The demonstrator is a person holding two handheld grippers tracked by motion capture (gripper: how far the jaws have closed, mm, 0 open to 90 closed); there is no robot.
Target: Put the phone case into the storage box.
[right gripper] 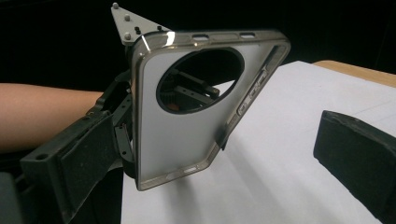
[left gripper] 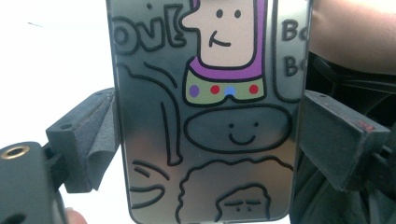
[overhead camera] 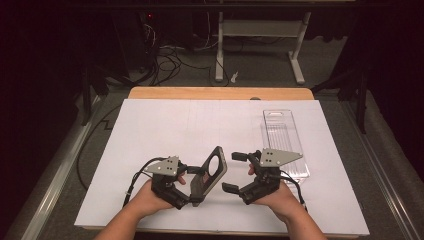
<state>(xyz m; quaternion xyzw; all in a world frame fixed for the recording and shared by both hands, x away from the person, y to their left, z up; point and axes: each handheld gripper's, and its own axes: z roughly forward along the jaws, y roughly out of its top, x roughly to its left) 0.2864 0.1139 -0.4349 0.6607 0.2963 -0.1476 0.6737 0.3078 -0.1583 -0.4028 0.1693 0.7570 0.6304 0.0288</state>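
A: What is the left gripper (overhead camera: 197, 186) doing with the clear, dark-rimmed plastic phone case with cartoon drawings on its back (overhead camera: 212, 172)?

B: Its jaws are clamped on the case's two long edges, holding it raised above the white paper sheet (overhead camera: 165, 130) that covers the table, tilted with the round camera hole uppermost. In the left gripper view the printed back (left gripper: 210, 116) sits squarely between the two jaws.

A: And the right gripper (overhead camera: 239, 172)?

B: Its jaws stand wide apart and hold nothing. It sits just beside the case on the right, not touching it. In the right gripper view the case's hollow inner side (right gripper: 187, 126) faces that gripper, nearer its left jaw than its right.

A: How would you do this step well?

B: I judge a handover or a shared hold is coming. Keep the left grip steady, bring the right jaws in around the free rim, and close gently, since thin plastic like this likely flexes.

A: The transparent rectangular plastic package (overhead camera: 285, 142)?

B: Lying flat behind the right gripper.
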